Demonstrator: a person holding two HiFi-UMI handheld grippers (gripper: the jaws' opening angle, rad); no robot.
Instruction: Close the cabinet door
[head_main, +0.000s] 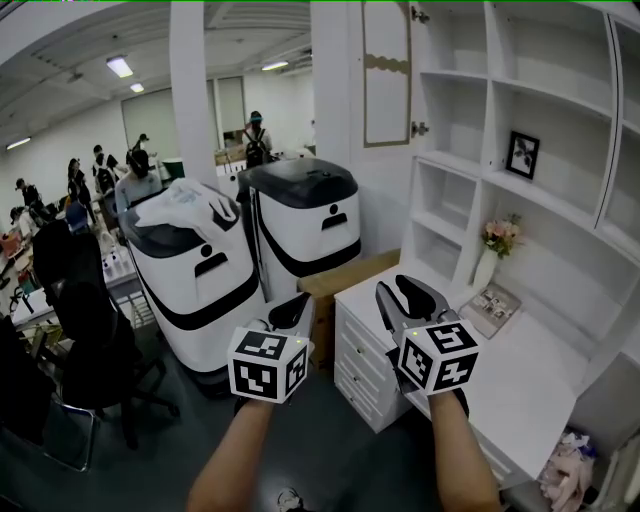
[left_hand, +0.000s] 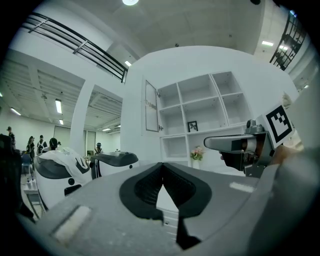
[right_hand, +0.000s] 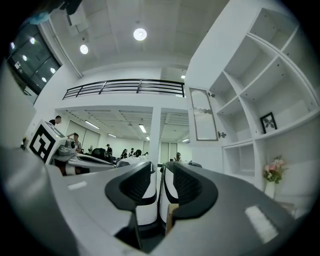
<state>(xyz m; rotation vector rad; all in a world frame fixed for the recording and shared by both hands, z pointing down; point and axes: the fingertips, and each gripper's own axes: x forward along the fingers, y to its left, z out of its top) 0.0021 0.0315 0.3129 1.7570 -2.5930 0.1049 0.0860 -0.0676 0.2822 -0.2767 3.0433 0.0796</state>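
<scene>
white workroom, shelf unit (head_main: 560, 110) at right: cabinet door (head_main: 386, 72) stands swung out on its hinges, high and well apart from both grippers. left gripper (head_main: 290, 312) jaws pressed together, empty; right gripper (head_main: 402, 296) jaws parted on nothing, likely readied for the door's edge

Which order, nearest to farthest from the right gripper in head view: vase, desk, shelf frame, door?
1. Desk, next to the right gripper, lower right.
2. Vase, back of the desk, right.
3. Frame, on the shelf above the vase, and door, open at top: too close to call.
</scene>
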